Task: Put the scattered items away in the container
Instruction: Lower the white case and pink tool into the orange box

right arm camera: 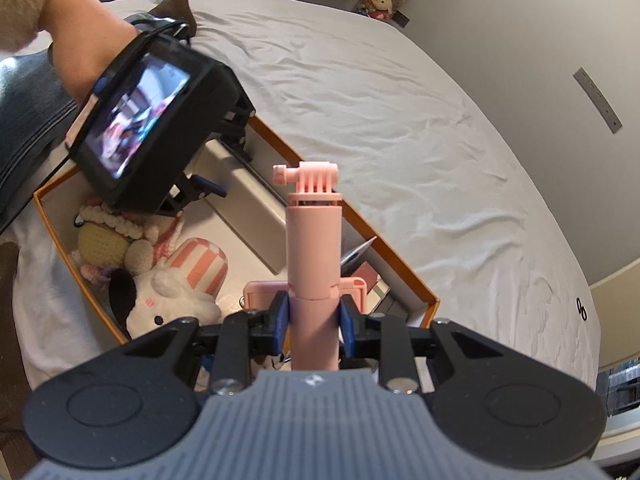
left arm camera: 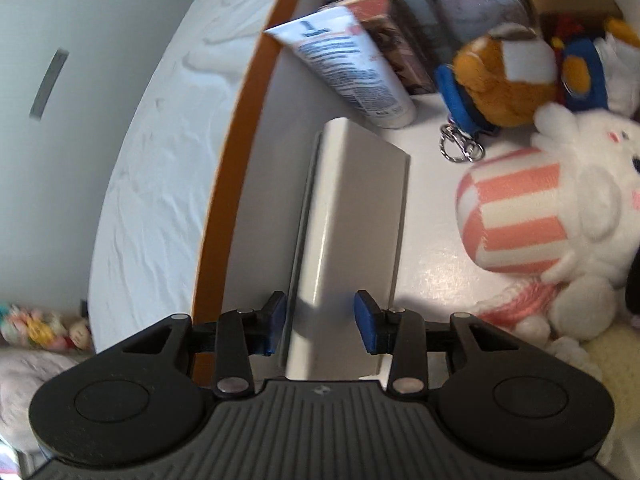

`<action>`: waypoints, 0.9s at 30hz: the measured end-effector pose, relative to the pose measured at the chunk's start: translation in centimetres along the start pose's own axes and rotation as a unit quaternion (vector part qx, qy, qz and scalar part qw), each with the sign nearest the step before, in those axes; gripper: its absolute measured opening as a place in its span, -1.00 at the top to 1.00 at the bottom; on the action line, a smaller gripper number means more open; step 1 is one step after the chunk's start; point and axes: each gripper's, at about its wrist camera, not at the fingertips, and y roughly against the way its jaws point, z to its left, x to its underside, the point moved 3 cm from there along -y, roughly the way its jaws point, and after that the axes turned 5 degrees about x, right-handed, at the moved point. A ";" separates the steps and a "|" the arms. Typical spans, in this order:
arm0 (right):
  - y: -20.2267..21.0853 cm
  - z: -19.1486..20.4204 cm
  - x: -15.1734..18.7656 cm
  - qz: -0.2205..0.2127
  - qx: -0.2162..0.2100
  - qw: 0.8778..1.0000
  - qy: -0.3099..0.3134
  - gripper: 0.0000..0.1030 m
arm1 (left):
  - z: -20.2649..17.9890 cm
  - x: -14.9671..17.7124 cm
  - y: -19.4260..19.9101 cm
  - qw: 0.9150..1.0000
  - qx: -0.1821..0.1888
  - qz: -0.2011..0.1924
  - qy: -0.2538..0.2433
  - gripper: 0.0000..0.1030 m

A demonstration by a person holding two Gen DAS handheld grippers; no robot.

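Observation:
My left gripper (left arm camera: 320,320) hangs inside the orange-rimmed container (left arm camera: 240,140), its blue pads (left arm camera: 276,320) standing apart on either side of a long white box (left arm camera: 352,208). The box lies on the container floor along the left wall, and the pads do not press on it. My right gripper (right arm camera: 314,316) is shut on a pink selfie stick (right arm camera: 314,240), held upright above the container's near corner (right arm camera: 400,268). From the right wrist view the left gripper (right arm camera: 200,192) sits over the same white box (right arm camera: 256,200).
The container also holds a white tube (left arm camera: 352,68), books (left arm camera: 384,12), a jar (left arm camera: 476,8), an orange and blue plush (left arm camera: 508,84) and a white bunny plush (left arm camera: 520,212). It rests on a white bedsheet (right arm camera: 400,120). A person's forearm (right arm camera: 80,12) carries the left gripper.

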 end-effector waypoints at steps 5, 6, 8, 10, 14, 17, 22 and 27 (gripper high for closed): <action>0.1 0.7 -0.7 -0.016 0.002 0.999 0.036 0.44 | 2.6 1.0 3.8 0.992 0.046 -0.057 0.101 0.13; 0.2 0.9 -1.0 -0.021 0.002 0.999 0.043 0.44 | 3.1 1.3 4.8 0.989 0.052 -0.066 0.120 0.13; 0.2 1.3 -1.6 -0.028 -0.003 0.998 0.055 0.44 | 4.0 2.2 6.5 0.983 0.064 -0.079 0.152 0.13; 0.2 2.0 -2.4 -0.039 -0.012 0.997 0.065 0.44 | 4.8 3.1 7.7 0.979 0.071 -0.080 0.174 0.14; 0.0 4.2 -4.0 -0.062 -0.019 0.992 0.103 0.44 | 5.9 5.1 9.5 0.972 0.085 -0.075 0.206 0.14; -0.6 6.3 -5.3 -0.075 -0.006 0.987 0.145 0.44 | 5.5 6.4 11.4 0.968 0.093 -0.071 0.222 0.14; -2.7 9.3 -6.3 -0.082 0.012 0.968 0.236 0.45 | 5.6 7.9 12.2 0.963 0.101 -0.072 0.238 0.16; -5.1 11.0 -6.7 -0.065 0.022 0.951 0.300 0.45 | 5.3 8.5 12.3 0.958 0.111 -0.080 0.251 0.18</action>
